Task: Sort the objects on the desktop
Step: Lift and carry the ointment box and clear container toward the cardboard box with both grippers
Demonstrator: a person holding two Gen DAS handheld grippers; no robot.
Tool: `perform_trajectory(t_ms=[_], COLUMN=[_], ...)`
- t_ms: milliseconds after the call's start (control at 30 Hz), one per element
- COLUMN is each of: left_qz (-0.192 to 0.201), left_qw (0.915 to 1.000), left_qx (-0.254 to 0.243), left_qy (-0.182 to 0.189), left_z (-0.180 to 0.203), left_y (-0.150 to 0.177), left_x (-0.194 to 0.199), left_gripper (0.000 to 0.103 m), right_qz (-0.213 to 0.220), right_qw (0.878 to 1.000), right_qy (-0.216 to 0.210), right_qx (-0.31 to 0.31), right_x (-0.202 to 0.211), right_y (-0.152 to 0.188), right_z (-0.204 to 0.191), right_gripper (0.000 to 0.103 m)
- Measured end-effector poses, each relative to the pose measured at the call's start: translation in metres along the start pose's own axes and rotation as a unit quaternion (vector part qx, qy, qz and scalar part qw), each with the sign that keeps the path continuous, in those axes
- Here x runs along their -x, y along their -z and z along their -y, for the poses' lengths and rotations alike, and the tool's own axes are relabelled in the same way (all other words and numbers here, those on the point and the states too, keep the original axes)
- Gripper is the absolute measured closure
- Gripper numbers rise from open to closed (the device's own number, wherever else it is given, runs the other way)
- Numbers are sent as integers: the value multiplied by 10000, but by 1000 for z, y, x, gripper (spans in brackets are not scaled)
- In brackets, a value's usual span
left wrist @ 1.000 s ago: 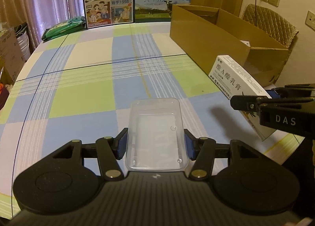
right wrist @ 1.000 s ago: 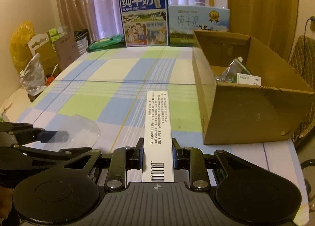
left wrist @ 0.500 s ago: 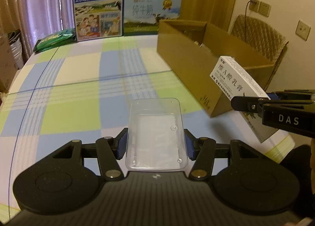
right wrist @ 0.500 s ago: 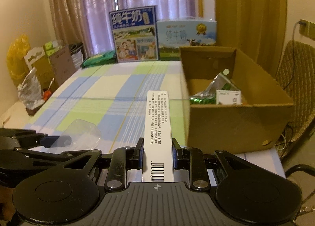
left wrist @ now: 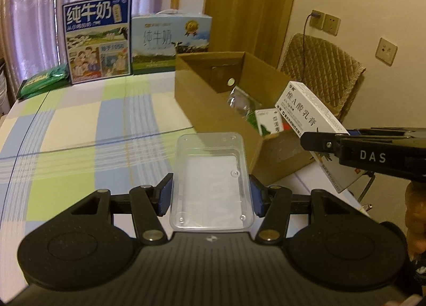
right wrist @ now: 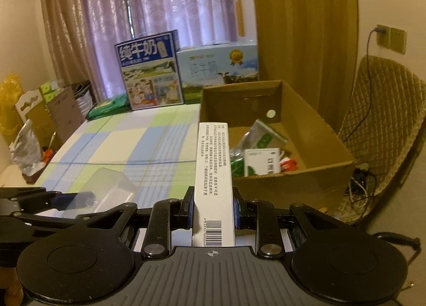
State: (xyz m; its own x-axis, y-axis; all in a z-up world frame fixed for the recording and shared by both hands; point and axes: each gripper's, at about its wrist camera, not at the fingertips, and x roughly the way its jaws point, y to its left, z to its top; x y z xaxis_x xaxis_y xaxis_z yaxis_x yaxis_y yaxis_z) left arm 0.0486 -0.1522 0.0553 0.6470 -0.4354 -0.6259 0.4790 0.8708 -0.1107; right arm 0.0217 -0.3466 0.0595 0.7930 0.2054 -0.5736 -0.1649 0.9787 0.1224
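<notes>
The left gripper has its jaws set wide and clamped on a clear plastic tray, held above the checked tablecloth. The right gripper, jaws narrow, grips a white medicine box just before the open cardboard box.

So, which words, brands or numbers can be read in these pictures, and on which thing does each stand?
"纯牛奶" on the dark blue milk carton.
"纯牛奶" on the pale blue milk carton.
"维A酸乳膏" on the white medicine box held in the right tool.
"DAS" on the right tool's side.
The medicine box's barcode digits and fine print, and the green-white pack in the cardboard box, are too small to read.
</notes>
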Motion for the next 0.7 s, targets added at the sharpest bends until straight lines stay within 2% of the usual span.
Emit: perform_trajectory(t_ms=[700], left_qz=[255], left_qw=[9991], left_qx=[-218], left_qy=[249], left_z=[36], left_y=[-51], left_x=[-21], left_gripper=[51], right_qz=[233], right_qw=[9992], right_qy=[330], right_qx=[35], right_x=[0], right_y=[-32], right_z=[53], right_gripper=[80])
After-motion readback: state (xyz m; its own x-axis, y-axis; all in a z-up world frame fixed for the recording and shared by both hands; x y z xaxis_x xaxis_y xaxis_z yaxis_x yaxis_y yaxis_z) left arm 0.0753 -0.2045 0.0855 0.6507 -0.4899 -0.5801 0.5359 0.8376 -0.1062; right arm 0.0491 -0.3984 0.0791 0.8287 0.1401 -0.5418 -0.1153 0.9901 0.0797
